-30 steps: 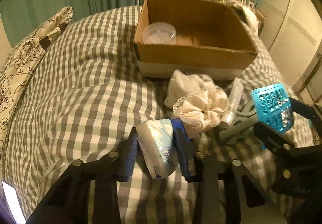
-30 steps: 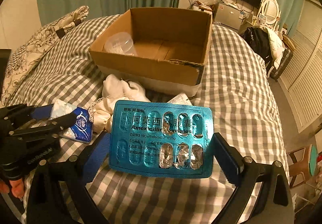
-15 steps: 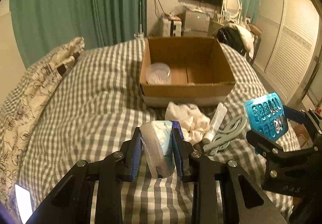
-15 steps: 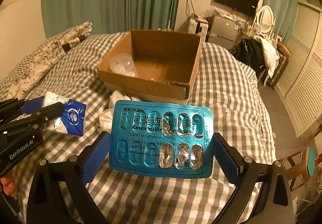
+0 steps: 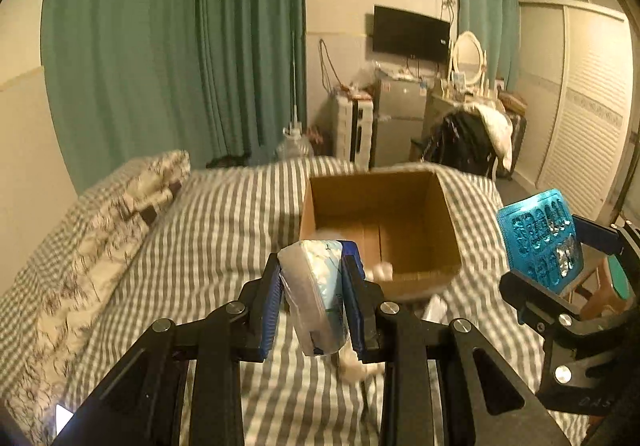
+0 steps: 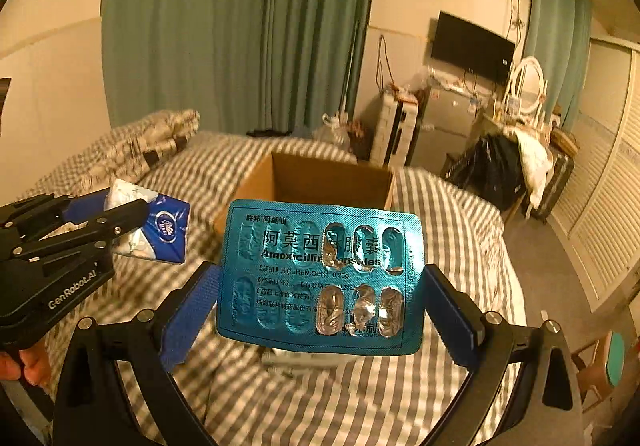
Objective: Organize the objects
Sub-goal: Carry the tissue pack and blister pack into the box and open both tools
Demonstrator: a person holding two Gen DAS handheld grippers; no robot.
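Note:
My left gripper [image 5: 314, 300] is shut on a white and blue tissue pack [image 5: 316, 298], held in the air over the bed; the pack also shows in the right wrist view [image 6: 154, 228]. My right gripper [image 6: 320, 296] is shut on a teal blister pack of capsules [image 6: 320, 274], held upright; it also shows at the right of the left wrist view [image 5: 540, 240]. An open cardboard box [image 5: 380, 226] stands on the bed ahead of both grippers, also seen in the right wrist view [image 6: 312, 173]. A white cloth [image 5: 356, 368] lies below the left gripper, mostly hidden.
The bed has a grey checked cover [image 5: 212, 246] and a patterned pillow [image 5: 120, 205] at the left. Green curtains [image 5: 180, 45], a small fridge [image 5: 396, 129], a dark bag [image 5: 460, 145] and a louvred wardrobe [image 5: 580, 133] stand behind the bed.
Both grippers have risen well above the bed with their objects still held. The views have tilted up, so the box looks lower and farther and more of the room shows.

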